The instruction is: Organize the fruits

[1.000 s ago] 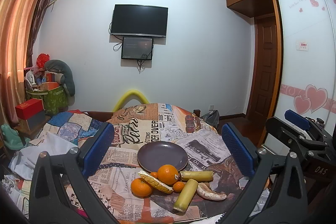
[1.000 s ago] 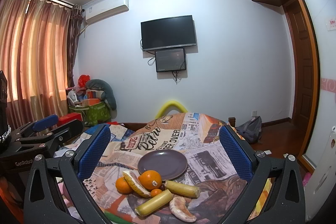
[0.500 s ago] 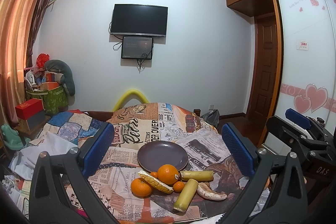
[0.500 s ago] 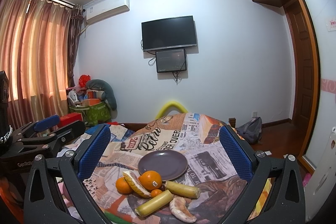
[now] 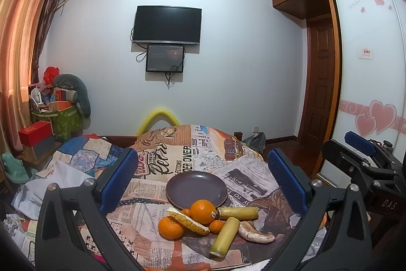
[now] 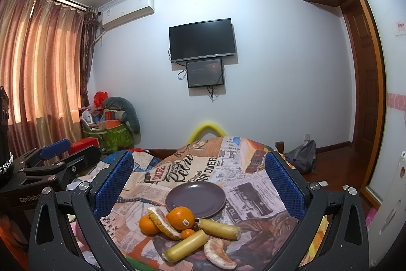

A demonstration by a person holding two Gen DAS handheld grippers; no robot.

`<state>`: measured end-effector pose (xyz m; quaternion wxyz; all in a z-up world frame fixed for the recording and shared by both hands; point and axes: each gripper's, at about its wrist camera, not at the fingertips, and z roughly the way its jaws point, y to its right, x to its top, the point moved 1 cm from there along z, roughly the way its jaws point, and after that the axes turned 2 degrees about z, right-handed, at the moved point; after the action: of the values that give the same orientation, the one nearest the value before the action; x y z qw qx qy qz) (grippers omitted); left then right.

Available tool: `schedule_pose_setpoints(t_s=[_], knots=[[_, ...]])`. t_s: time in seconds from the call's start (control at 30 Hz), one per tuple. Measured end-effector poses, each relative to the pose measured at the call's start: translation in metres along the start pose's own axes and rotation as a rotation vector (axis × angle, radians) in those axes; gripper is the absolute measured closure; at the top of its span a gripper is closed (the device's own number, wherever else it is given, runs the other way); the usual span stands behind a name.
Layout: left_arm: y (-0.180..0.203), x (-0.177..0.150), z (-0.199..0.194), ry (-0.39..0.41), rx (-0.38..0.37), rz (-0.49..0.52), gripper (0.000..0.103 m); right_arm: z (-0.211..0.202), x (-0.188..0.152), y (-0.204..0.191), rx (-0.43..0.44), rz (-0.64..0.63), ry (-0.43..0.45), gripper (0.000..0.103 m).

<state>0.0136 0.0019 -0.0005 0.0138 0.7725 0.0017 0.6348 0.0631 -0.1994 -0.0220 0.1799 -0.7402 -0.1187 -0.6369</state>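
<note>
An empty dark purple plate (image 5: 196, 188) (image 6: 195, 198) sits on a newspaper-print cloth. Just in front of it lies a pile of fruit: a large orange (image 5: 203, 211) (image 6: 180, 217), a smaller orange (image 5: 170, 227) (image 6: 148, 224), a tiny orange (image 5: 216, 226), two yellow-green sugarcane pieces (image 5: 225, 236) (image 6: 220, 228), and two peeled pomelo wedges (image 5: 187, 220) (image 6: 218, 254). My left gripper (image 5: 203, 182) is open and empty, held back above the pile. My right gripper (image 6: 199, 182) is open and empty too. Each gripper shows at the edge of the other's view.
The cloth (image 5: 175, 156) covers a round table. A quilt-covered surface (image 5: 83, 156) lies to the left, with a green bag (image 5: 67, 121) and a red box (image 5: 35, 132) beyond. A backpack (image 6: 302, 156) lies on the floor at right, near a wooden door (image 5: 318, 85).
</note>
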Motion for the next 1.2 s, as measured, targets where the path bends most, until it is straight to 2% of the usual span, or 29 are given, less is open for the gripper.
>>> schedule_pose_setpoints(t_s=[0.23,0.37,0.43,0.53,0.6,0.63,0.73,0.8,0.9,1.13,1.2], knots=[[0.002,-0.007,0.015,-0.047,-0.015,0.029,0.000,0.011,-0.010,0.011,-0.018,-0.009,-0.047,0.000],[0.002,-0.016,0.034,-0.108,-0.019,0.037,0.000,0.028,-0.024,0.026,-0.025,-0.010,-0.128,0.000],[0.002,-0.022,0.045,-0.147,-0.021,0.041,0.012,0.037,-0.032,0.034,-0.038,-0.013,-0.166,0.000],[0.000,-0.033,0.068,-0.224,-0.031,0.033,0.019,0.049,-0.046,0.043,-0.047,-0.021,-0.221,0.001],[-0.003,-0.042,0.081,-0.271,-0.039,0.017,0.025,0.057,-0.057,0.047,-0.045,-0.036,-0.270,0.011],[-0.003,-0.047,0.089,-0.301,-0.044,0.014,0.030,0.061,-0.064,0.049,-0.040,-0.039,-0.301,0.013],[-0.004,-0.065,0.110,-0.380,-0.063,0.006,0.037,0.069,-0.076,0.053,-0.011,-0.039,-0.367,0.022],[-0.002,-0.075,0.121,-0.423,-0.073,0.008,0.038,0.074,-0.086,0.054,0.004,-0.049,-0.409,0.026],[0.002,-0.091,0.136,-0.479,-0.087,0.015,0.039,0.081,-0.101,0.054,0.027,-0.060,-0.467,0.027],[0.011,-0.127,0.161,-0.598,-0.135,0.020,0.039,0.106,-0.138,0.060,0.088,-0.017,-0.597,0.034],[0.012,-0.135,0.168,-0.627,-0.143,0.020,0.039,0.115,-0.149,0.062,0.106,-0.002,-0.632,0.039]])
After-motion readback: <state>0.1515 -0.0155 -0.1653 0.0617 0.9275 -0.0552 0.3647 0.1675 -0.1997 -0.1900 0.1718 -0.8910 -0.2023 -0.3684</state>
